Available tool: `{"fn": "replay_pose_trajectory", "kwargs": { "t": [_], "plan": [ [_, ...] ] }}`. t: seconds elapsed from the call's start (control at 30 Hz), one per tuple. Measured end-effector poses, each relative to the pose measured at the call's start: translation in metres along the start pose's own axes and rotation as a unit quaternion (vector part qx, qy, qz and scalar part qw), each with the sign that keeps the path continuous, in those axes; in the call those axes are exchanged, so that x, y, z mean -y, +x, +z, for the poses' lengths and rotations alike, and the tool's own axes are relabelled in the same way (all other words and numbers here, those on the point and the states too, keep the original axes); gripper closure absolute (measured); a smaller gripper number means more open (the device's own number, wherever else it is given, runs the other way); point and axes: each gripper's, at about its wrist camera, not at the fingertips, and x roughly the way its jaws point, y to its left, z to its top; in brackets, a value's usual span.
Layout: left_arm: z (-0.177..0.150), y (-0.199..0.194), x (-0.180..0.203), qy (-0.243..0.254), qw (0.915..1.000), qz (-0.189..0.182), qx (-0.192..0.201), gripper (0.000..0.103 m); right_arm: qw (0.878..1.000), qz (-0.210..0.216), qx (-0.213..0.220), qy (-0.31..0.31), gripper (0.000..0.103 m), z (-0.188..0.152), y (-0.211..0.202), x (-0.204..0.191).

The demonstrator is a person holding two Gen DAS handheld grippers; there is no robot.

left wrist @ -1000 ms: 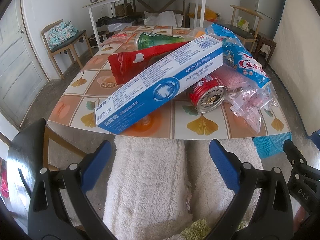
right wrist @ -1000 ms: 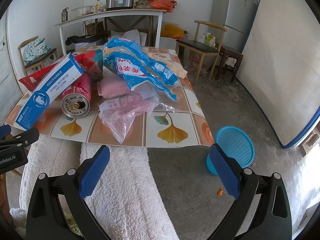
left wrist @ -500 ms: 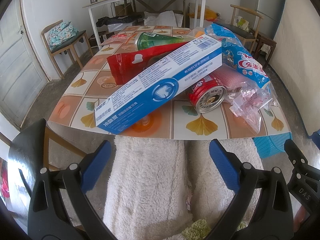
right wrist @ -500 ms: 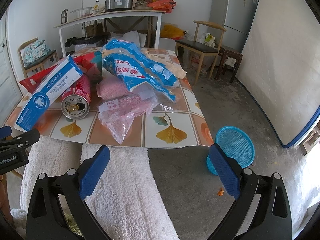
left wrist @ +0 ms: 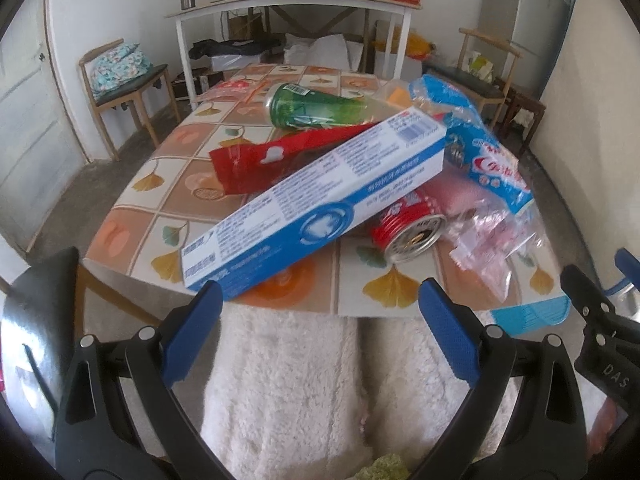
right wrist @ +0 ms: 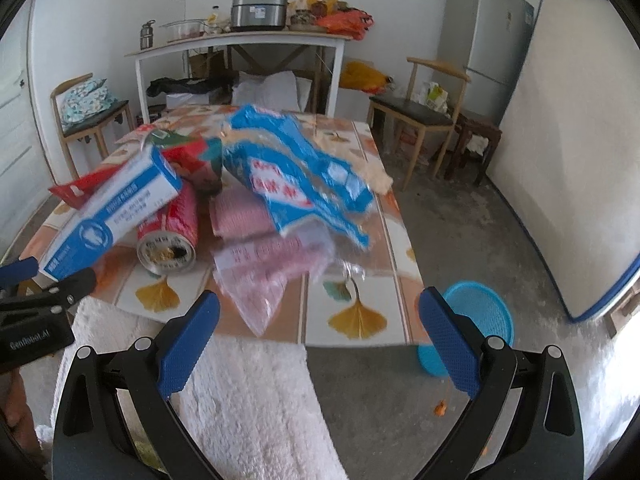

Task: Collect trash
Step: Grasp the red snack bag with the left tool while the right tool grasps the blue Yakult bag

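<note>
A pile of trash lies on the tiled table: a long blue-and-white toothpaste box, a red can on its side, a red wrapper, a green bottle, a blue snack bag and a clear pink plastic bag. My left gripper is open just short of the table edge, its left fingertip by the box's near end. My right gripper is open before the pink bag. A blue basket stands on the floor to the right.
A person's lap in fluffy white cloth lies under both grippers. Wooden chairs flank the table. A white side table with pots stands behind; a fridge and mattress are at the right.
Both grippers have moved forward toward the table, so the trash pile looms closer. The left gripper's tip has come up to the near end of the toothpaste box. Both stay open.
</note>
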Motion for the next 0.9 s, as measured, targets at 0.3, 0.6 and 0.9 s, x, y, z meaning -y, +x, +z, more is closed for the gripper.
{"fn": "replay_pose_trajectory", "kwargs": {
  "t": [0.3,0.6,0.9],
  "plan": [
    [0.024,-0.015,-0.023,-0.021,0.9979,-0.028,0.055,0.009,0.997,0.054,-0.013,0.044,0.006,0.037,0.007,0.000],
    [0.058,-0.010,-0.064,-0.058,0.9888,-0.105,0.089,0.009,0.996,0.082,0.015,0.044,0.006,0.057,0.013,-0.005],
    [0.078,0.012,-0.083,-0.059,0.9757,-0.206,0.044,0.009,0.984,0.158,0.078,-0.001,0.006,0.081,0.008,-0.020]
  ]
}}
